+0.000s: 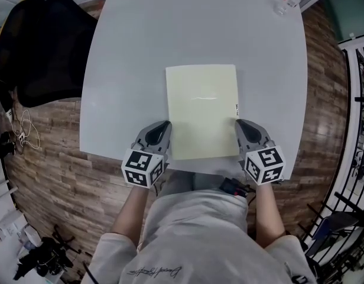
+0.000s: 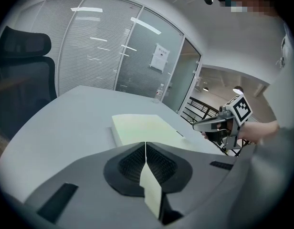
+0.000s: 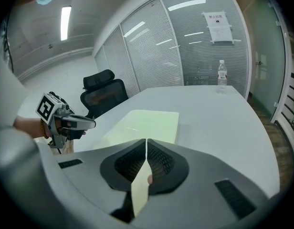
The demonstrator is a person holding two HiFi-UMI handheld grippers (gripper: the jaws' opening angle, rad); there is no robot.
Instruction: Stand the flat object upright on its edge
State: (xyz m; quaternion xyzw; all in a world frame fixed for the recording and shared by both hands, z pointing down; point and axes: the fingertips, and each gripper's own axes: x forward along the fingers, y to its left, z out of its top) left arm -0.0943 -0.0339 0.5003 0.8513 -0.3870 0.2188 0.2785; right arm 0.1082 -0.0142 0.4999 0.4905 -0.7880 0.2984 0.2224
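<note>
A pale yellow-green flat pad (image 1: 202,111) lies flat on the grey-white table (image 1: 140,40), close to its near edge. My left gripper (image 1: 165,125) sits at the pad's left edge near the front corner, with its jaws shut and nothing between them. My right gripper (image 1: 238,123) mirrors it at the pad's right edge, also shut and empty. Whether either tip touches the pad I cannot tell. The left gripper view shows the pad (image 2: 144,128) ahead of the closed jaws, with the right gripper (image 2: 204,125) beyond. The right gripper view shows the pad (image 3: 144,123) and the left gripper (image 3: 85,124).
A clear water bottle (image 1: 288,0) stands at the table's far right corner. A black office chair (image 1: 46,46) is on the left, off the table. Wooden floor surrounds the table, and a black rack (image 1: 359,129) stands at the right.
</note>
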